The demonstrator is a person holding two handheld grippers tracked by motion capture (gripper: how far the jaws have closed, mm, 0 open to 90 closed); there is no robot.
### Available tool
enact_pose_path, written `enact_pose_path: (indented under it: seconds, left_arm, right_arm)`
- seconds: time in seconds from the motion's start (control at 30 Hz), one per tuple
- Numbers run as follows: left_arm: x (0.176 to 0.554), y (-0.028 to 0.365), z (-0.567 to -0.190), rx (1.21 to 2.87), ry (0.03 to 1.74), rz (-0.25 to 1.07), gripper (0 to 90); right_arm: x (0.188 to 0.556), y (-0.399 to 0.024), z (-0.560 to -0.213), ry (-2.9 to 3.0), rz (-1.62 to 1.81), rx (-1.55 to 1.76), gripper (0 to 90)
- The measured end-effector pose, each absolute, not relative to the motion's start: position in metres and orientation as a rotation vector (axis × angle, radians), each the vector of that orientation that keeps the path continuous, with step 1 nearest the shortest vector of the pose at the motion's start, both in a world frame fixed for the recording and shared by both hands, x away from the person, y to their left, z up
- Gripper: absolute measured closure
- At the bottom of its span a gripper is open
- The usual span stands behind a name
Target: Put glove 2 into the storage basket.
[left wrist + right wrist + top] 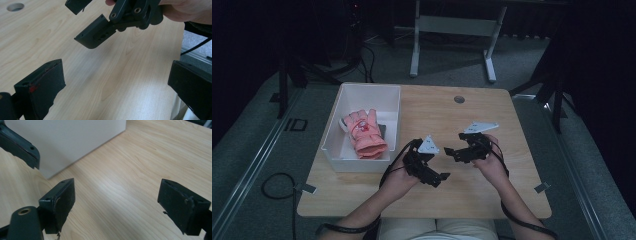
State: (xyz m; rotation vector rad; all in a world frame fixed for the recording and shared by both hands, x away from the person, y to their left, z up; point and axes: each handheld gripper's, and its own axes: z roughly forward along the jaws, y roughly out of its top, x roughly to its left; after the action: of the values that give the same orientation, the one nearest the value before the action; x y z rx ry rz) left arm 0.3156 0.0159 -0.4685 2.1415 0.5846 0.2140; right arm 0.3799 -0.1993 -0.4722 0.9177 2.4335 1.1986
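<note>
Both grippers, left gripper (443, 176) and right gripper (448, 151), hover spread wide and empty above the wooden table (492, 125), near the white bin (393, 115) holding a pink glove (364, 132).

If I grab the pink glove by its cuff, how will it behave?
The glove looks padded and soft, so it will probably droop rather than hold shape. It seems light. Lying loose in the white bin, it should lift without snagging; fabric likely grips well.
</note>
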Motion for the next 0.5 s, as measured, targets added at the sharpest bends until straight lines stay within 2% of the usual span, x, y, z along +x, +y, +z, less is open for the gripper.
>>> enact_pose_path:
  seconds: [0.5]
  left_arm:
    - [0.310,0.010,-0.505,2.197,0.558,0.212,0.4]
  right_arm:
    - [0.368,-0.223,-0.513,2.433,1.150,0.961,14.5]
